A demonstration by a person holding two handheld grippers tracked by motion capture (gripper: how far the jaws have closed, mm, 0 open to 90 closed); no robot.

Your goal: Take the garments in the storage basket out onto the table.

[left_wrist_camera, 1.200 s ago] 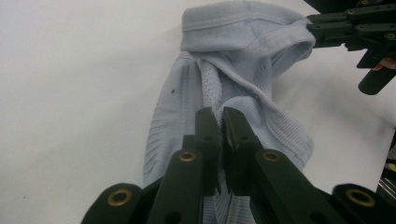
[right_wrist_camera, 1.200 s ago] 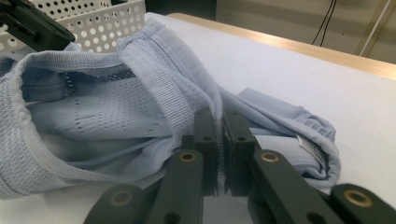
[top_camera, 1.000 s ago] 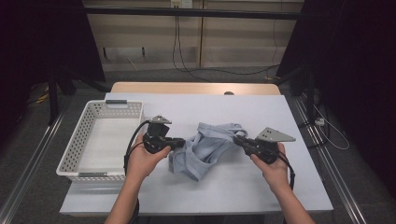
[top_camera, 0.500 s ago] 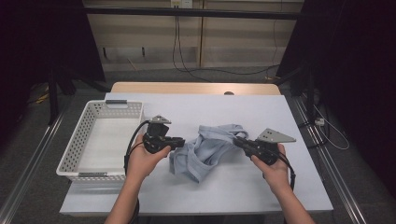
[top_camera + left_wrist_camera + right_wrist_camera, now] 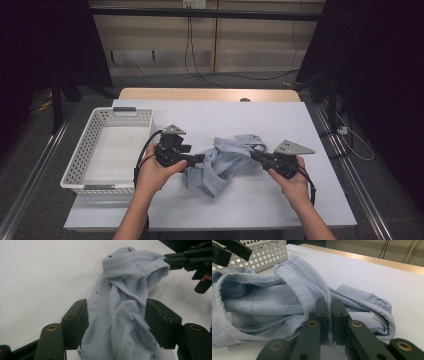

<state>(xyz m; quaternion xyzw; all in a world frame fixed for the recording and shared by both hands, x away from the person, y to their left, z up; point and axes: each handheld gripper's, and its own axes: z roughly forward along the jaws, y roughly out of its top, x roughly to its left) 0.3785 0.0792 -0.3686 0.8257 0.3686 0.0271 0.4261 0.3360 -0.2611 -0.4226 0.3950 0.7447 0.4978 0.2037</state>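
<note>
The light, limp blue garment [image 5: 227,162] should handle best by its ribbed hem, which the right tongs [image 5: 329,315] pinch, while the left tongs [image 5: 116,322], jaws just opening, straddle it loosely.

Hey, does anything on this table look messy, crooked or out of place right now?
Only the light blue garment: it lies crumpled and twisted in a heap on the white table, not flat. The right tool pinches its edge. The white basket sits square, with nothing in it.
</note>
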